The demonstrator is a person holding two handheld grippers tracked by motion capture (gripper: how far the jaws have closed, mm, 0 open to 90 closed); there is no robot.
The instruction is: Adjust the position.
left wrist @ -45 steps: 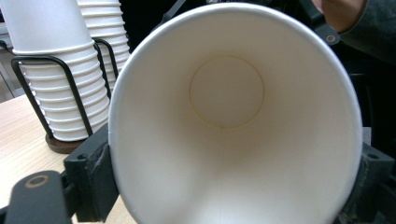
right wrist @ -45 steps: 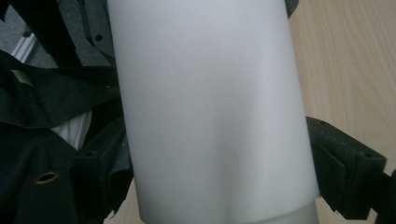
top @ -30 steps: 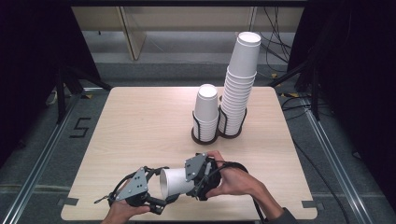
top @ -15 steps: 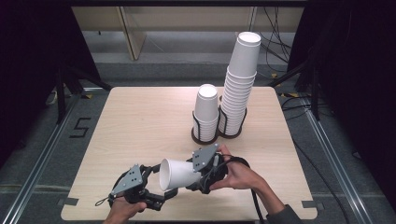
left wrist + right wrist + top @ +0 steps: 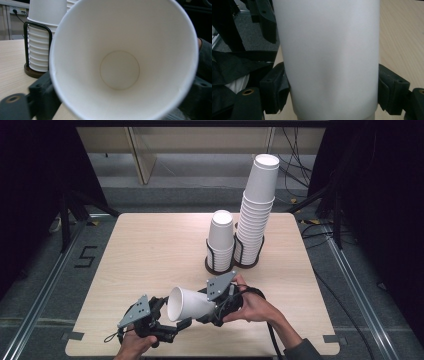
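Since a second ago, the white paper cup (image 5: 187, 304) has lifted slightly and swung so its open mouth faces the left gripper (image 5: 167, 322) more squarely, and the left gripper's jaws have just been opening, letting go of the cup's rim. In the high view that gripper sits near the front edge of the tabletop (image 5: 150, 245), a little left of centre, its jaws now spread with the cup's rim just beside them. Its own camera looks straight into the cup (image 5: 120, 67), down to the round bottom, with one dark jaw at the lower left of the rim and another at the lower right; neither pad presses on the paper.

The right gripper (image 5: 212, 312) holds the cup by its lower body, lying on its side above the tabletop near the front edge, mouth toward the left. In the right gripper view the cup's wall (image 5: 329, 57) stands between the two black pads, which close on it from both sides.

Toward the back edge, right of centre, two wire holders stand side by side and touching: the short stack of cups (image 5: 220, 240) on the left and the tall stack of cups (image 5: 256, 210) on the right, both upright and well apart from the grippers.
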